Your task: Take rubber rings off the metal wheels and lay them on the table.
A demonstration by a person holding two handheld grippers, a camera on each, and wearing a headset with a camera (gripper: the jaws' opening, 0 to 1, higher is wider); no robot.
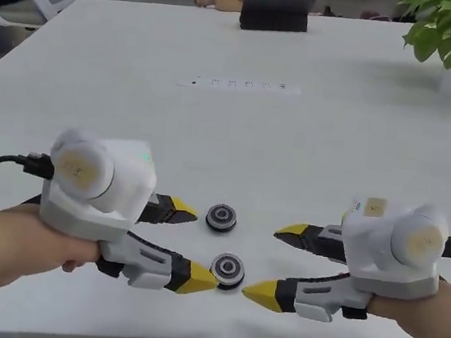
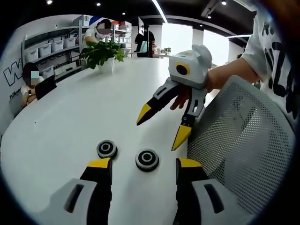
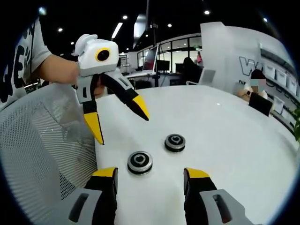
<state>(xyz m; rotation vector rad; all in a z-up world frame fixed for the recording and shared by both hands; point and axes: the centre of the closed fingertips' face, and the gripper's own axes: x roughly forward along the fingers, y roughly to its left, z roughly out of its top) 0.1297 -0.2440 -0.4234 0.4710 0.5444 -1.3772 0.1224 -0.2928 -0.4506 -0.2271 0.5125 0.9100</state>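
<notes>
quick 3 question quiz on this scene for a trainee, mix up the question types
1. True or false: the left tool and the right tool are both open and hold nothing.
2. How many metal wheels lie on the table?
3. In the head view, the potted plant stands: A far right; B near left; C between the tools.
Key: 1 true; 2 two; 3 A.

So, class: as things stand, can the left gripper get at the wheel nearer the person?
Probably yes. The left gripper is open, and the nearer wheel lies on bare table just ahead of its tips. The right gripper, opposite, stands apart from the wheel, so nothing blocks the way.
</notes>
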